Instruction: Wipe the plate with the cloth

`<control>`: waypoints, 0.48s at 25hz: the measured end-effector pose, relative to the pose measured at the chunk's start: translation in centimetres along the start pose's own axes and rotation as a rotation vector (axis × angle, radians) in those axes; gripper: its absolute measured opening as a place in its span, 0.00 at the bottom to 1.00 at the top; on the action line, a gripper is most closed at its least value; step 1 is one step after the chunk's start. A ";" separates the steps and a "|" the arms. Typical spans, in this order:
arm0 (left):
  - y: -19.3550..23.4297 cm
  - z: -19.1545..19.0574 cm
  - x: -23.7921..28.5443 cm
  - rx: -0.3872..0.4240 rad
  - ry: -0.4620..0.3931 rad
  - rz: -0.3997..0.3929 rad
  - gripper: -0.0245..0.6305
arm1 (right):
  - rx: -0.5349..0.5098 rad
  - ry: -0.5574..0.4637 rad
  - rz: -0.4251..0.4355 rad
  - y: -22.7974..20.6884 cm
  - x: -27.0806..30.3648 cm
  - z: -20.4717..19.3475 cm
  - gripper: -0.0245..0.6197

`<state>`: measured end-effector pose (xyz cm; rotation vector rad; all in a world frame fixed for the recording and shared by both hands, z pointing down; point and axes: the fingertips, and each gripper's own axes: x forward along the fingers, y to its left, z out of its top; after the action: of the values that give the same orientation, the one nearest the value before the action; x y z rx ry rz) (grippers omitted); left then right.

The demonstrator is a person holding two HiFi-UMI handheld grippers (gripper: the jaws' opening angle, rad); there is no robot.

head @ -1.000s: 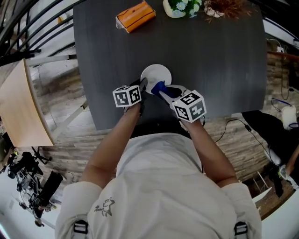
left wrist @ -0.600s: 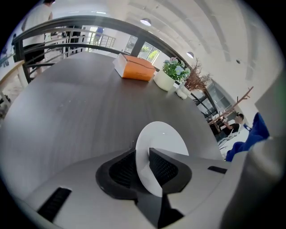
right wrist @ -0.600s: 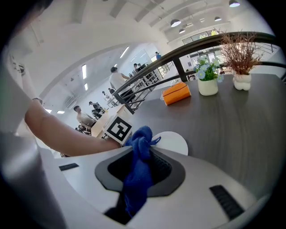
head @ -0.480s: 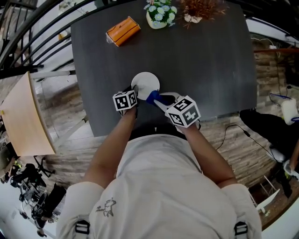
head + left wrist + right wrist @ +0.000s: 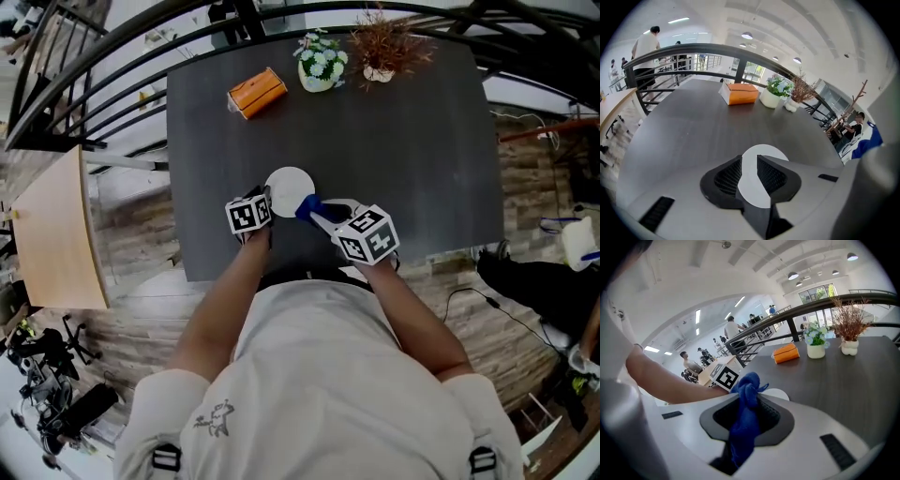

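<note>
A white plate lies flat on the dark table, near its front edge. My left gripper hovers over the plate's near-left rim. In the left gripper view its jaws have just been opening and the left gripper stands open; the plate shows through the gap, untouched by the pads. My right gripper is at the plate's near-right side, shut on a bunched blue cloth. In the right gripper view the cloth hangs between the jaws of the right gripper, with the plate just beyond.
At the table's far side are an orange box, a white pot of flowers and a small pot of dried twigs. A black railing runs behind them. A light wooden board is to the left, and cables lie on the floor at the right.
Both grippers have lifted a little above the plate. The left jaws stand wider than before. The blue cloth stays in the right gripper.
</note>
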<state>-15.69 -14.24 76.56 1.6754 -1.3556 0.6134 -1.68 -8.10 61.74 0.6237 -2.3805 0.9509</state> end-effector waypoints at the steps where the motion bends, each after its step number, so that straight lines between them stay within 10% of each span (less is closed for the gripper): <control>1: -0.6 0.3 -0.7 0.001 -0.015 -0.008 0.17 | -0.011 -0.008 0.002 0.3 -0.3 0.3 0.15; 12: -5.2 4.3 -9.8 0.101 -0.233 -0.046 0.08 | -0.125 -0.071 0.046 2.7 -1.5 3.0 0.15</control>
<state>-14.13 -12.69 64.84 1.9011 -1.4647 0.4778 -2.93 -8.13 57.64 0.5665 -2.5046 0.8040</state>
